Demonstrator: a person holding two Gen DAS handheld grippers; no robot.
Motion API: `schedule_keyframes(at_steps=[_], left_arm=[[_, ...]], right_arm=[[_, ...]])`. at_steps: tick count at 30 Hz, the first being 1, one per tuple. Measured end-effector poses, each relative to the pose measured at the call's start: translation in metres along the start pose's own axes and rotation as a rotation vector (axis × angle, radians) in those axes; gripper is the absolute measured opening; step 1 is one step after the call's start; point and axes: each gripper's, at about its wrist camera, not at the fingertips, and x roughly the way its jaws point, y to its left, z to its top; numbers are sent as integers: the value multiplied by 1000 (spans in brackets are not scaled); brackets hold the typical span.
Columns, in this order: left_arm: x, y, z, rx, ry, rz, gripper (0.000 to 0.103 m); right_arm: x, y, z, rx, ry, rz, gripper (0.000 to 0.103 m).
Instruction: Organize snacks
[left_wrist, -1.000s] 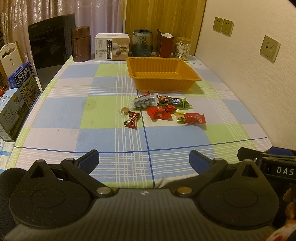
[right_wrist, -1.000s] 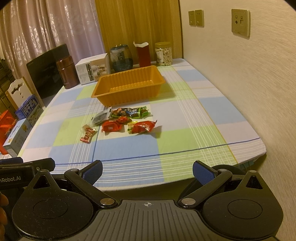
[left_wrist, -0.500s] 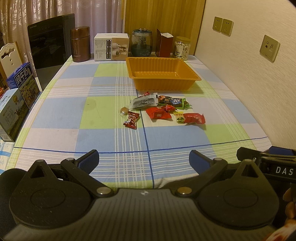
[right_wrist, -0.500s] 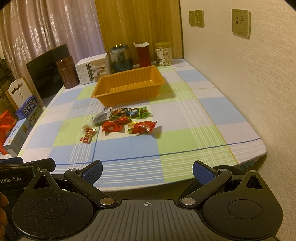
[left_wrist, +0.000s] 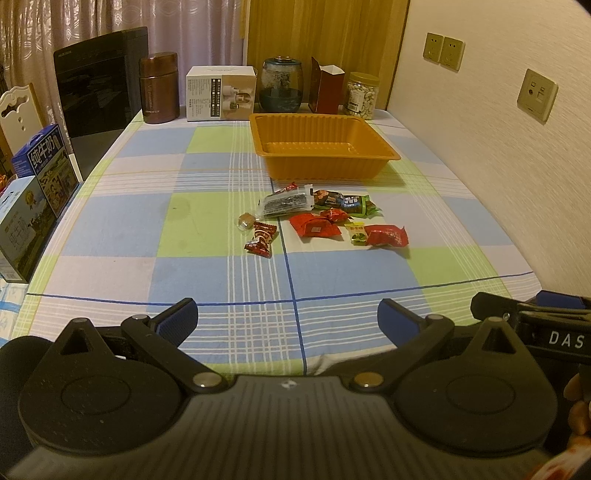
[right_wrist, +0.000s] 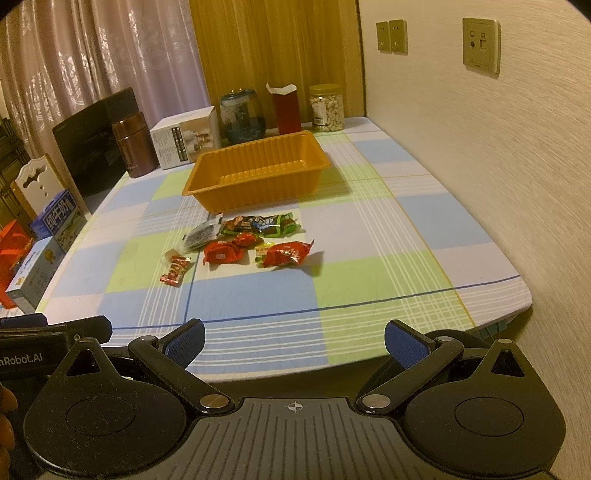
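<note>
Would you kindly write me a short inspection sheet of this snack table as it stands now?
Surface: table under a checked cloth, against the wall.
Job's things: orange tray with nothing seen inside; wrapped snacks loose on the cloth in front of it, none picked up.
Clutter: brown flask, white box, glass jar, red carton, nut jar along the far edge; milk cartons at the left.
Grippers: left gripper and right gripper both open, holding nothing, near the front edge.
Cables: nothing seen.
Surroundings: curtains, wall sockets.
</note>
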Motion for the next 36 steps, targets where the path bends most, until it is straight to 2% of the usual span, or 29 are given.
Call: schedule_keyframes(at_steps=[27, 36], left_arm=[[4, -6, -3, -5, -3, -14, 103], [30, 3, 5, -13, 11, -27, 103]], right_arm=[[2, -2, 0, 8, -10, 3, 103], [31, -9, 4, 9, -13, 22, 103]])
